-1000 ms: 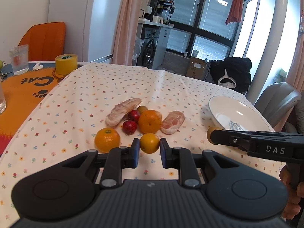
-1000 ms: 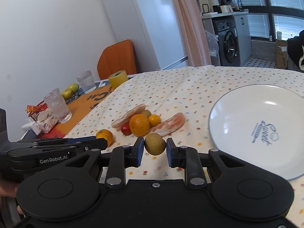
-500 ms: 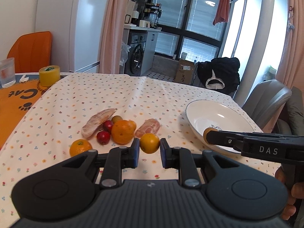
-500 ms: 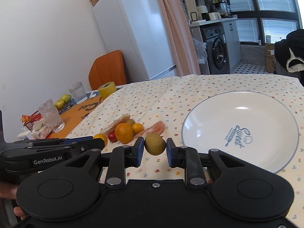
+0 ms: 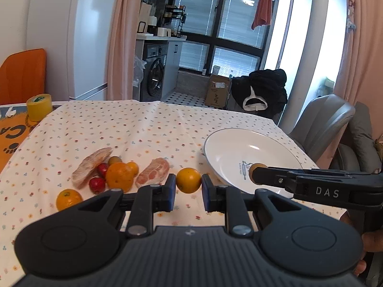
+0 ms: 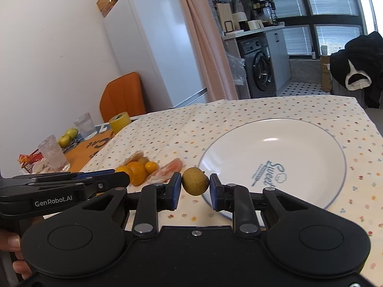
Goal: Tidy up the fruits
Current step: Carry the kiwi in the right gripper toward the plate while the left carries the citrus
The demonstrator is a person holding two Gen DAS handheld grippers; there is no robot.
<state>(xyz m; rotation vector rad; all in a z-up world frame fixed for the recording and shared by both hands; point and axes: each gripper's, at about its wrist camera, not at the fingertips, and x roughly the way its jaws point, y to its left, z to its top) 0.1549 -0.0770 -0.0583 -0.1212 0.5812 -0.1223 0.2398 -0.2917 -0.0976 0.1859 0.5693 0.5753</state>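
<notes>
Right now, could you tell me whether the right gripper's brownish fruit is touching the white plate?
Cannot tell. The right wrist view shows the brownish fruit overlapping the white plate rim; the left wrist view shows no clear gap either.

hand: cut by 9 o'clock frame edge, fingertips only | brown fruit: mostly behind right tool tip | orange chair: cropped at 9 o'clock | small fruit behind large orange: kind unreadable | plate near rim: hidden by tool body

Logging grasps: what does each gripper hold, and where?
Left gripper: small orange, pinched at its sides. Right gripper: brownish-green fruit, likewise.
</notes>
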